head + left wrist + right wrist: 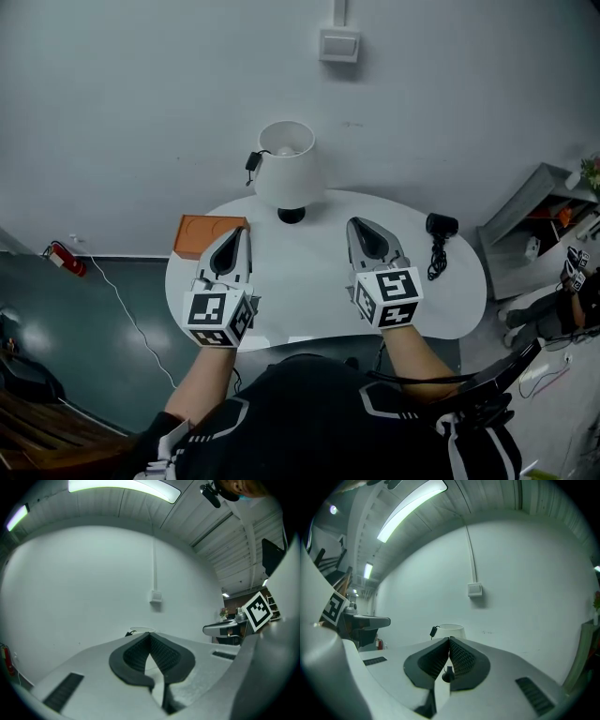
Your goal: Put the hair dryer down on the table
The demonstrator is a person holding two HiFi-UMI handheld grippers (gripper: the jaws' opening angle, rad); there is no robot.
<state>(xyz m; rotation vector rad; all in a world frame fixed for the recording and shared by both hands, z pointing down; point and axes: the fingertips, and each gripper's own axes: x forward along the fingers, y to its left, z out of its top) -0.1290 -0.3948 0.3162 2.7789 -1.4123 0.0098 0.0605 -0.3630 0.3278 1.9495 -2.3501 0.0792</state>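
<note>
The black hair dryer [441,225] lies on the right part of the white round table [309,281], its coiled cord [437,258] beside it. Neither gripper touches it. My left gripper [238,231] hovers over the table's front left, jaws together with nothing between them; its pads [159,653] meet in the left gripper view. My right gripper [356,223] hovers over the front middle, left of the dryer, also shut and empty; its pads [459,658] meet in the right gripper view. Both point toward the back wall.
A white table lamp [286,169] stands at the table's back edge, between the grippers' lines. An orange box [208,234] sits at the table's left edge. A wall switch [338,44] is above. A grey shelf [534,225] stands to the right, a red extinguisher [66,258] on the floor left.
</note>
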